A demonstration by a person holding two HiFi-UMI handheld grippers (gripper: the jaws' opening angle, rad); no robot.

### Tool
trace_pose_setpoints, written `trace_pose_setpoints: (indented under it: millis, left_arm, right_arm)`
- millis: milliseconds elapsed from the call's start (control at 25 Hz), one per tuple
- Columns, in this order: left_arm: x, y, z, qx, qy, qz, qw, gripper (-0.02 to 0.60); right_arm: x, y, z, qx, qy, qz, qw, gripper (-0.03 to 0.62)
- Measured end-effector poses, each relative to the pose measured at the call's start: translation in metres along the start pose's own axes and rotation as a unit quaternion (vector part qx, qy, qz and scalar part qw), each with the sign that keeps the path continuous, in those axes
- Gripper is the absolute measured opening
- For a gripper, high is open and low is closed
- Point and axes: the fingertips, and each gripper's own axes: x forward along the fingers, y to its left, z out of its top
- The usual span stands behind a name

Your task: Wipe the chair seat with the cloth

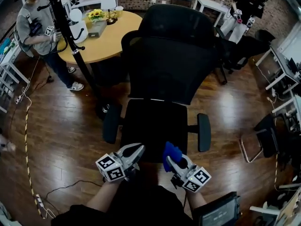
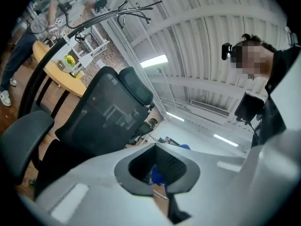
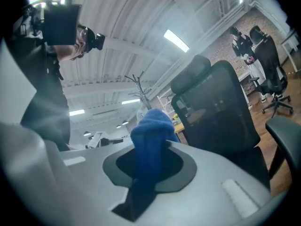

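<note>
A black office chair stands in the middle of the wooden floor (image 1: 61, 126), its mesh backrest (image 1: 171, 60) upright and facing the person, with an armrest on either side of the chair seat (image 1: 153, 124). Both grippers are low in the head view, at the near edge of the seat. The right gripper (image 1: 172, 160) has its jaws closed on the cloth (image 1: 170, 149), a blue wad that bunches up above the jaw tips and hangs down between them in the right gripper view. The cloth sits over the front right part of the seat edge; whether it actually touches the seat cannot be told from here. The left gripper (image 1: 137, 149) is just beside it, over the front left part of the seat, with its jaws drawn together and nothing pinched between them. A speck of blue shows through the gap behind its jaws in the left gripper view, possibly the cloth in the other gripper. Behind the chair to the left is a round wooden table (image 1: 106, 34) carrying a lamp and yellow flowers, with a black coat stand (image 1: 70, 36) in front of it and a person in grey (image 1: 35, 25) next to it. Another person (image 1: 247, 6) is at the far right by white desks
</note>
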Motion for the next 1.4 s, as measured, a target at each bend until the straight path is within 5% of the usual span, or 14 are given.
trace_pose_setpoints:
  millis: [360, 560, 920, 1160, 1400]
  left_arm:
    - [0.041, 0.108, -0.009, -0.029, 0.029, 0.03, 0.9987, 0.002]
    - [0.03, 0.18, -0.026, -0.073, -0.003, 0.077, 0.9943, 0.002]
    - [0.032, 0.23, -0.063, -0.053, 0.007, 0.105, 0.993, 0.002]
    - [0.015, 0.235, -0.052, -0.064, -0.011, 0.122, 0.9904, 0.002]
    - [0.012, 0.232, -0.05, -0.046, 0.001, 0.135, 0.9898, 0.002]
  right_arm:
    - [0.121, -0.147, -0.045, -0.053, 0.098, -0.042, 0.993, 0.061]
    - [0.223, -0.238, -0.122, -0.047, 0.146, -0.05, 0.987, 0.061]
    - [0.38, -0.329, -0.241, -0.099, 0.231, -0.077, 0.965, 0.061]
    - [0.393, -0.331, -0.274, -0.161, 0.285, -0.098, 0.94, 0.061]
    - [0.332, -0.385, -0.255, -0.149, 0.29, -0.17, 0.93, 0.06]
